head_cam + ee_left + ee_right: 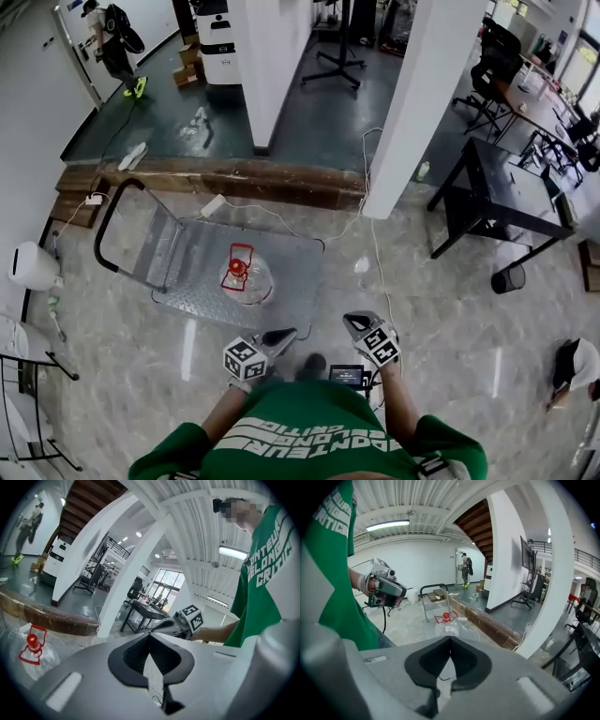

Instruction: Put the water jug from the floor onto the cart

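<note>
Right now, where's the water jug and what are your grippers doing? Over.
Left gripper shut, empty. Right gripper shut, empty. Water jug upright on cart. White cable on floor beside cart.

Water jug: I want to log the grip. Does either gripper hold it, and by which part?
Nothing is held. Left gripper and right gripper are shut, empty; the water jug stands on the cart, clear of both.
</note>
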A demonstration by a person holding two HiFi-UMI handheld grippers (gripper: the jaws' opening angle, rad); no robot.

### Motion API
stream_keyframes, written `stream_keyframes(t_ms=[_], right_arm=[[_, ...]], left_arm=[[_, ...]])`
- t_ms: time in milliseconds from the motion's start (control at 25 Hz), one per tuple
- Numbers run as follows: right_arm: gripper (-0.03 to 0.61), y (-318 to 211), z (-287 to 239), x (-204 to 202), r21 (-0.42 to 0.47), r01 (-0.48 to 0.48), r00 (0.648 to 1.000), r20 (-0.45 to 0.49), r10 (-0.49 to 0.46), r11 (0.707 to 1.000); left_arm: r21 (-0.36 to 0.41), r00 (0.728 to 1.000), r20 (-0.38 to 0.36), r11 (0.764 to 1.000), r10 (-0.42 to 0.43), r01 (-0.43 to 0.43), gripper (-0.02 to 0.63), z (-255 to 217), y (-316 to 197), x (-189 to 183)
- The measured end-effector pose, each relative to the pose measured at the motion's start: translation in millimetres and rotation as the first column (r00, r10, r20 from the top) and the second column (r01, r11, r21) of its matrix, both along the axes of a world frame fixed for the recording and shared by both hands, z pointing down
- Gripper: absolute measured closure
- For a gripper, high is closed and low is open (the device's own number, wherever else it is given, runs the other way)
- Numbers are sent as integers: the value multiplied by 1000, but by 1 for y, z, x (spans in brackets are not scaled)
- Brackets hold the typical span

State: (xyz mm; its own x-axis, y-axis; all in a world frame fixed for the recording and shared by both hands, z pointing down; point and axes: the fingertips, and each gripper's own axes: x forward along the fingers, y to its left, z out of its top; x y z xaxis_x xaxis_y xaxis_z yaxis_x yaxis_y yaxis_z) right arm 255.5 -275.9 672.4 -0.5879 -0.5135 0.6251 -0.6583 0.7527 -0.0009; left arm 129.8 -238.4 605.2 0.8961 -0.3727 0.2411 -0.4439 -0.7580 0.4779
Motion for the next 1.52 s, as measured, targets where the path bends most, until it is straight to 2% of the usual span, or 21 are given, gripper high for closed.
stream_keyframes(t_ms=[200,400,560,720,920,1040,1200,1520], right_arm=[[586,29,-5,-14,5,-9,1000,8,9,1000],[586,57,-19,-40,27,-33,999,-12,34,999],[586,85,-33,-95,66,-13,1000,-11,14,998],[586,137,-33,-166,78,54,998,-32,-51,995],[586,232,-9,-229,23,145,984,-107,-142,989],[586,283,5,-240,-22,120,986,-115,-122,993],[586,324,10,-238,-39,63,993,-98,-66,997],[586,349,-20,-221,67,49,994,-103,-42,997]], left_arm=[[16,1000,-5,1000,-4,4,604,-4,22,-11],[53,1000,-25,998,-13,14,604,-17,46,-46],[70,999,-43,997,-34,37,604,-20,83,-98],[49,996,-52,996,-72,74,604,-3,133,-159],[1,995,-63,997,-81,81,604,18,198,-215],[-16,996,-69,998,-60,59,604,24,234,-229],[-2,997,-70,999,-37,37,604,25,267,-235],[53,997,-78,998,-23,27,604,4,306,-215]])
